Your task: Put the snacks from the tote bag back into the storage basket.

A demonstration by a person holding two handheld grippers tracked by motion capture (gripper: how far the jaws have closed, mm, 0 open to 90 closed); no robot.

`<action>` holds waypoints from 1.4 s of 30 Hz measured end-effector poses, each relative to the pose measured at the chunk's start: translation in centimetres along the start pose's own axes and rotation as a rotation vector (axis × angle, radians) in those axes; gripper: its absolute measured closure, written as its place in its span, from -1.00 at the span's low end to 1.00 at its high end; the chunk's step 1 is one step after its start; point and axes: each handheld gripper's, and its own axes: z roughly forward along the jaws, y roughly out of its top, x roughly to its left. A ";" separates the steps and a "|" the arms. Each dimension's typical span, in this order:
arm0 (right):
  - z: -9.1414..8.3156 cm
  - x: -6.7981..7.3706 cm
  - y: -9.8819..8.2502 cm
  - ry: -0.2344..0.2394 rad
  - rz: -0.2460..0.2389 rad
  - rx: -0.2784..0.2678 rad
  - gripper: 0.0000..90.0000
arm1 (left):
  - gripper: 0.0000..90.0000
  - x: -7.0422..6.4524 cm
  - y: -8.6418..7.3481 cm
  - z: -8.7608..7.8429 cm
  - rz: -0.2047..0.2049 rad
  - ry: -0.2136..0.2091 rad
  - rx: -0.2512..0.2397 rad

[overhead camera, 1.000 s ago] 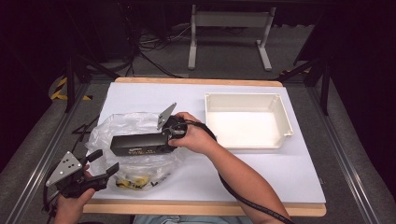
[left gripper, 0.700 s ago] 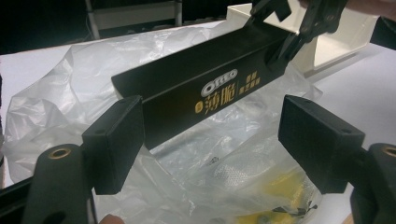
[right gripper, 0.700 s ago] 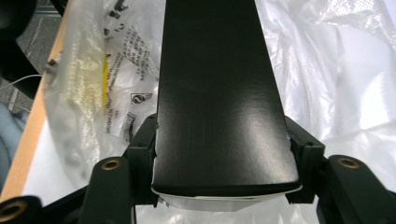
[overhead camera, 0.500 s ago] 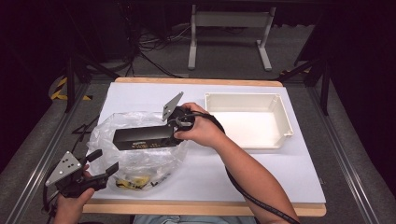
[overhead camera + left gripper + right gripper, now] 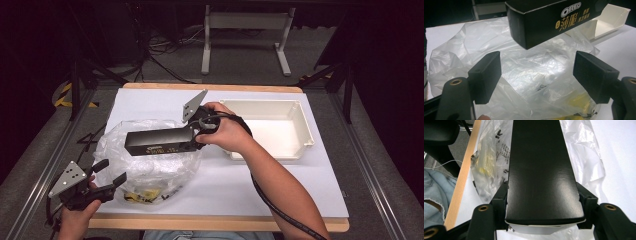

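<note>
A long black Oreo box (image 5: 159,141) hangs in the air above a crumpled clear plastic bag (image 5: 150,167) on the white table. My right gripper (image 5: 196,134) is shut on the box's right end; in the right gripper view the box (image 5: 541,170) fills the gap between the jaws. My left gripper (image 5: 111,175) sits open at the table's front left corner, just left of the bag. The left gripper view looks between its open fingers (image 5: 486,75) at the bag (image 5: 529,75), with the Oreo box (image 5: 549,20) floating beyond. Yellow packets show inside the bag (image 5: 145,196).
A shallow white tray (image 5: 300,132) stands at the back right of the table, right of the held box. The wooden table edge (image 5: 215,222) runs along the front. A metal stand (image 5: 245,40) and cables lie on the floor behind the table.
My right gripper has lifted the Oreo box up out of the bag and drawn it slightly right toward the tray. The left gripper has stayed put.
</note>
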 end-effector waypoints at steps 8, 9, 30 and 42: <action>-2.4 0.2 -1.0 -0.035 0.012 -0.028 -0.04 | -0.47 0.1 0.5 0.7 -0.002 -0.003 -0.002; -2.8 0.2 -1.2 -0.037 0.013 -0.029 -0.04 | -0.47 0.1 0.5 0.8 -0.002 -0.005 -0.006; -9.9 0.9 -6.7 -0.100 0.080 -0.054 -0.04 | -0.48 0.2 1.2 2.7 0.018 -0.053 0.001; -13.1 0.6 -9.8 -0.144 0.116 -0.061 -0.04 | -0.48 0.2 1.1 2.3 0.013 -0.041 0.006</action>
